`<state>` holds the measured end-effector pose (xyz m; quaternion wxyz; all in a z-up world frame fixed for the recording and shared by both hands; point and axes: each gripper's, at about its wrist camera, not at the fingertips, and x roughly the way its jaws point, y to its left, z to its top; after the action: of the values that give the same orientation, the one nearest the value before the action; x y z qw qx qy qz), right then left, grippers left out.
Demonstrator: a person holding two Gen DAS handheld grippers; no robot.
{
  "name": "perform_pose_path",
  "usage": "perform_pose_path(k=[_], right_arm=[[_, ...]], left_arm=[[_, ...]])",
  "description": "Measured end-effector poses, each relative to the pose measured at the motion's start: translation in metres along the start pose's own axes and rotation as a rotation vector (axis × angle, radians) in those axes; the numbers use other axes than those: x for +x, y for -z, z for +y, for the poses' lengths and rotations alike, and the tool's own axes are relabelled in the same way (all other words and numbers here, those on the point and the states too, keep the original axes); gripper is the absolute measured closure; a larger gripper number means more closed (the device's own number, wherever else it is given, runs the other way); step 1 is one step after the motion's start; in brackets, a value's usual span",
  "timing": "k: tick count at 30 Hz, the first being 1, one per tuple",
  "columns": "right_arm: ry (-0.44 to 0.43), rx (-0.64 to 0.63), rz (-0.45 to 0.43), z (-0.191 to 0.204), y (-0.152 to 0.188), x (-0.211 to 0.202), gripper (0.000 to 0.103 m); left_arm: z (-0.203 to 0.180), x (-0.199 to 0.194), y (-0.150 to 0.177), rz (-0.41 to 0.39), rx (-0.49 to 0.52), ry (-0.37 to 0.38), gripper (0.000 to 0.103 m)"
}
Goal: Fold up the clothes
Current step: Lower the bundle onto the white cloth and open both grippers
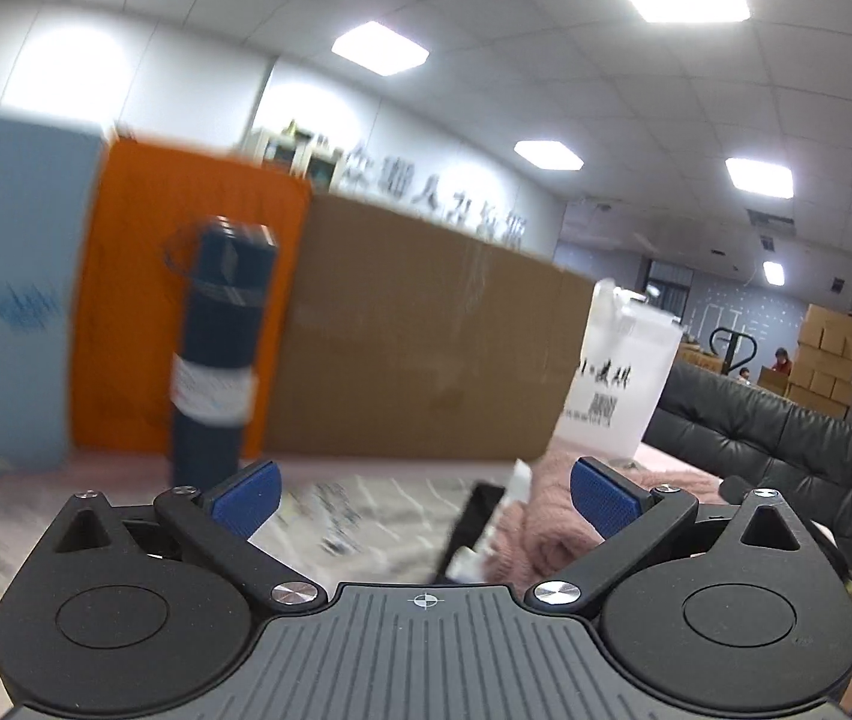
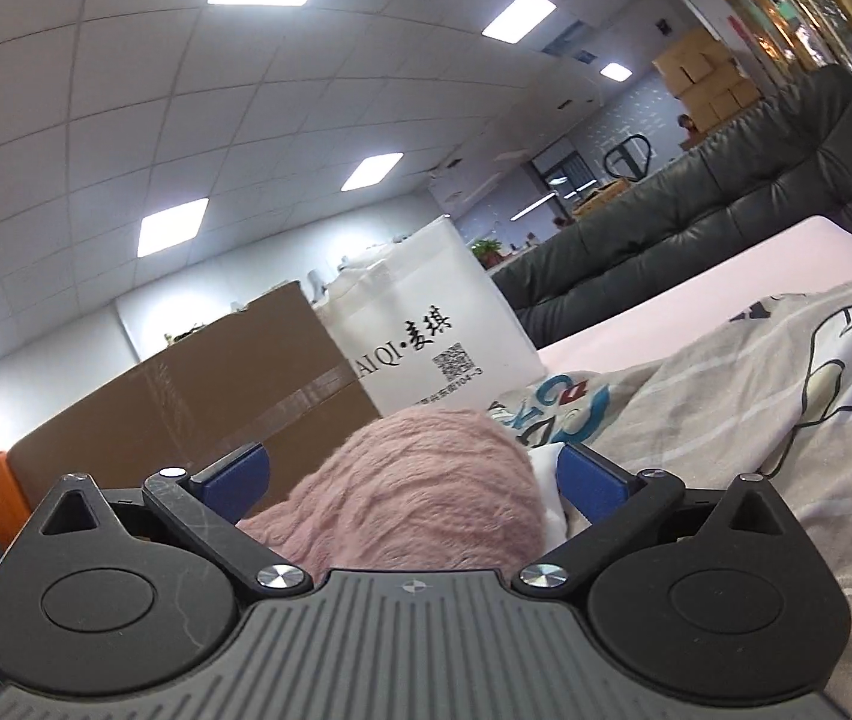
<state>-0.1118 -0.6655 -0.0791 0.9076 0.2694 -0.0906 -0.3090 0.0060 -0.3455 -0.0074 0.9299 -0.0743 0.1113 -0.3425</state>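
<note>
Fingers of both grippers stand wide apart and hold nothing, the left gripper [image 1: 425, 498] above the patterned grey printed fabric [image 1: 366, 510] with the fluffy pink knitted garment [image 1: 552, 516] near its right fingertip, while the right gripper [image 2: 414, 483] has that pink garment [image 2: 420, 492] bulging between its blue pads [image 2: 591, 480].
</note>
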Motion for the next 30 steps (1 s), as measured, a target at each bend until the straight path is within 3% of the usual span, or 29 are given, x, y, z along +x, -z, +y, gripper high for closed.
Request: perform_pose_path(k=[7, 11, 18, 22, 27, 30], right_arm=[[-0.101, -0.075, 0.076, 0.052, 0.003, -0.045, 0.0], [0.014, -0.16, 0.22, 0.103, 0.022, -0.081, 0.0], [0.111, -0.3, 0.179, 0.146, 0.062, -0.117, 0.0], [0.171, -0.385, 0.14, 0.166, 0.081, -0.134, 0.0], [0.23, -0.51, 0.023, 0.177, 0.093, -0.146, 0.0], [0.216, -0.564, 0.011, 0.181, 0.098, -0.147, 0.0]], left_arm=[[0.033, -0.054, -0.009, -0.057, 0.038, -0.007, 0.0], [0.039, -0.057, 0.004, -0.044, 0.083, 0.011, 0.0], [0.056, -0.047, 0.029, -0.055, 0.1, 0.0, 0.0], [0.063, -0.05, 0.041, -0.083, 0.171, -0.001, 0.0], [0.063, -0.046, 0.048, -0.035, 0.162, 0.038, 0.0], [0.059, -0.046, 0.054, -0.034, 0.193, 0.026, 0.0]])
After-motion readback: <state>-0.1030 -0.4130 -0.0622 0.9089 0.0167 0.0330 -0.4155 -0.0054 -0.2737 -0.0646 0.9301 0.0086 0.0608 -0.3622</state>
